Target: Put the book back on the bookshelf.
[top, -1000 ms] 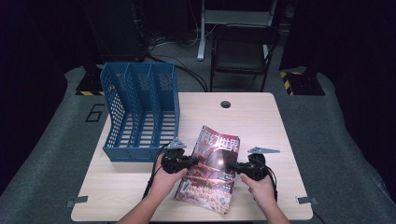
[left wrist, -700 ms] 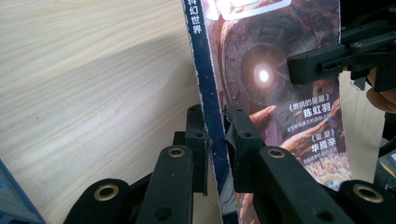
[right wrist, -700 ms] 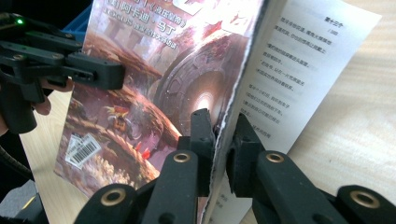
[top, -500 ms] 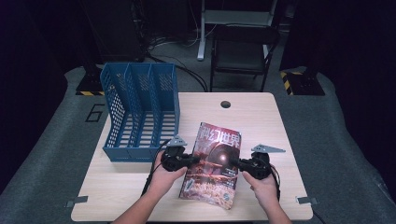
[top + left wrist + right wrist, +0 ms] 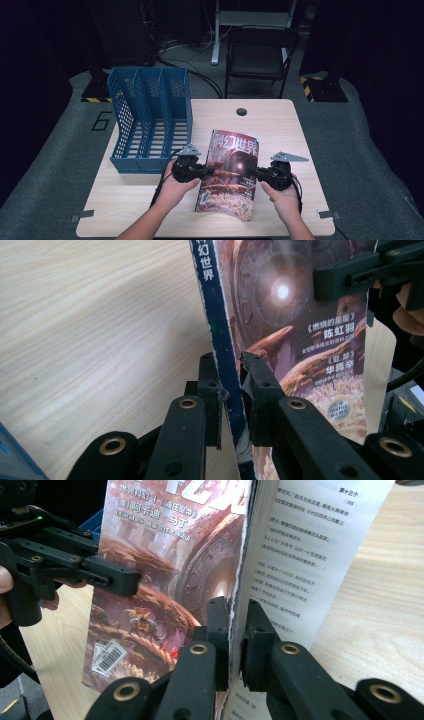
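Black jaws, brass-ringed screw holes

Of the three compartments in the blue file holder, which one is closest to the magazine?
The rightmost compartment of the blue file holder: its outer wall faces the magazine, which both grippers hold. The middle and left compartments lie farther away.

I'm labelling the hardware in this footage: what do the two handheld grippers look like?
Both the left gripper and the right gripper are black, each with two blocky jaws whose linkage arms carry brass-coloured rivets. Each bears a grey three-cornered plate on top and trails a black cable. The person's forearms are bare, with no sleeves in view.
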Demonstrator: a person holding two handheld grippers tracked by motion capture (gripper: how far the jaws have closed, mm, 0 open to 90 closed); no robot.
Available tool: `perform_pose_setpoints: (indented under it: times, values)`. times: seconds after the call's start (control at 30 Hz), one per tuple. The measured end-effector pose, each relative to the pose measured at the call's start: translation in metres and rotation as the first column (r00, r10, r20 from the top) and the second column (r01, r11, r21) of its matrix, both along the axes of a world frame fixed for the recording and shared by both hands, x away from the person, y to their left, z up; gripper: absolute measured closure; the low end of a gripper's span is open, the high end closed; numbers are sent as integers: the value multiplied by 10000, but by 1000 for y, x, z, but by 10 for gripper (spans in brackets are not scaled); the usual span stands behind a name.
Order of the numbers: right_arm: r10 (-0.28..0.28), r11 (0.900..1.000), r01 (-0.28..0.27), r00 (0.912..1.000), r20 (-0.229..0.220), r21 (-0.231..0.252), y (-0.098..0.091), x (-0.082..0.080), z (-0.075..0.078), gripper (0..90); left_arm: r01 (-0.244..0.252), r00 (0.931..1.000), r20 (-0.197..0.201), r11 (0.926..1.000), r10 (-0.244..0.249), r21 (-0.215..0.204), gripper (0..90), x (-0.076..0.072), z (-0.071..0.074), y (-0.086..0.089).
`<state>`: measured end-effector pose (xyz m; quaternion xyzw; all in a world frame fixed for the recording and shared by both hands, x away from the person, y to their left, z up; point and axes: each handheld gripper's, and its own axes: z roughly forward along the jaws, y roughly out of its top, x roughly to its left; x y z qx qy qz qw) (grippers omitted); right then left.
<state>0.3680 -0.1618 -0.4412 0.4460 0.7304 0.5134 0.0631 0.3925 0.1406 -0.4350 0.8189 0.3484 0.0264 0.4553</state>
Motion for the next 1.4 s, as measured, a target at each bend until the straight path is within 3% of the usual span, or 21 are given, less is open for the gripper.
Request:
perform_pose_setpoints:
  times: [0.6, 0.97, 1.13, 1.4]
  values:
    - [253, 9996, -242, 9949, 974, -128, 15, 4, 31, 852, 7, 9989, 462, 10000, -12, 95, 802, 3, 15, 10]
    - [275, 9994, -244, 9893, 1431, -236, 18, 6, 40, 853, -35, 9991, 412, 9999, 29, 141, 797, 8, 20, 9]
    - [252, 9996, -227, 9865, 1621, -172, 19, 7, 44, 853, -11, 9982, 602, 9996, -7, 294, 797, 12, 25, 9]
    - [211, 9994, -168, 9880, 1529, -292, 20, 9, 44, 852, -103, 9969, 779, 9985, 61, 536, 797, 11, 20, 6]
